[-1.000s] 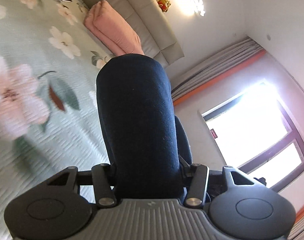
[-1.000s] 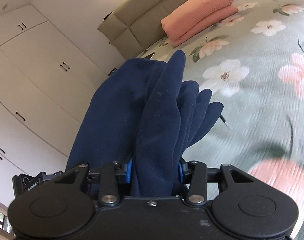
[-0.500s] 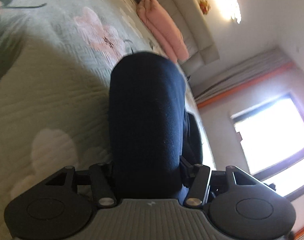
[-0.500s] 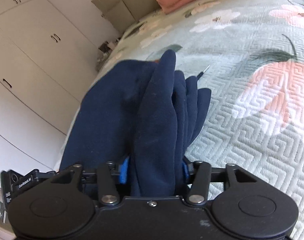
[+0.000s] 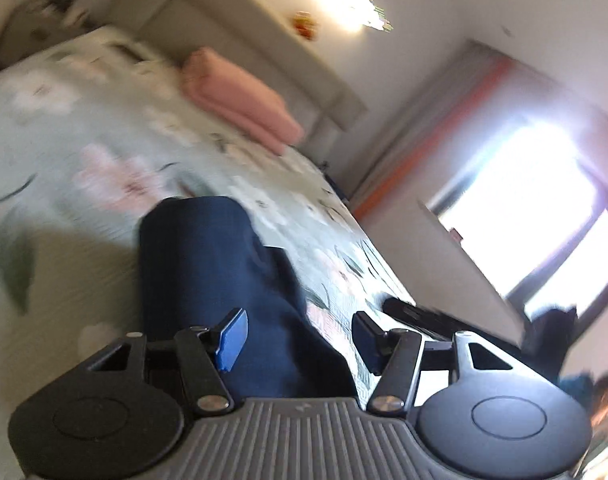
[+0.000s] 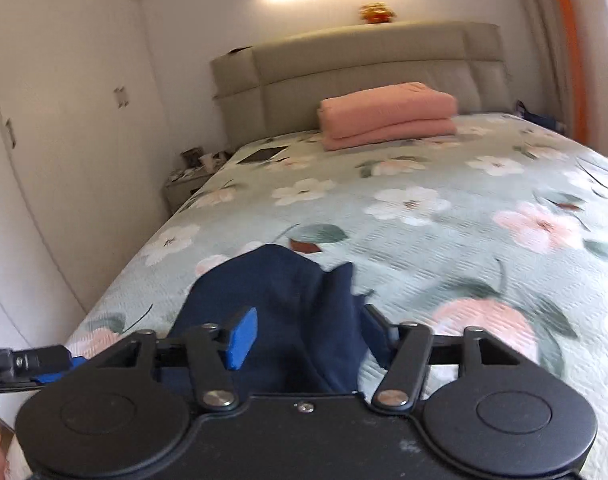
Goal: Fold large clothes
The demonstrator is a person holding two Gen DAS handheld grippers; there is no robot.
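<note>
A navy blue garment (image 5: 208, 276) lies bunched on the floral bedspread (image 5: 64, 148), right in front of both grippers. My left gripper (image 5: 300, 338) is open, its blue pads apart, with the cloth lying loose between them. In the right wrist view the same navy garment (image 6: 288, 300) lies between the spread jaws of my right gripper (image 6: 311, 336), which is open. The garment's near part is hidden under both gripper bodies.
A folded pink blanket (image 6: 387, 114) lies at the head of the bed by the beige headboard (image 6: 359, 64). A dark tablet (image 6: 264, 155) lies near it. White wardrobes (image 6: 56, 128) stand left of the bed, a bright window (image 5: 535, 216) to the right.
Both grippers have opened and let go of the navy garment, which dropped onto the bedspread. Both cameras have swung up and now look along the bed.
</note>
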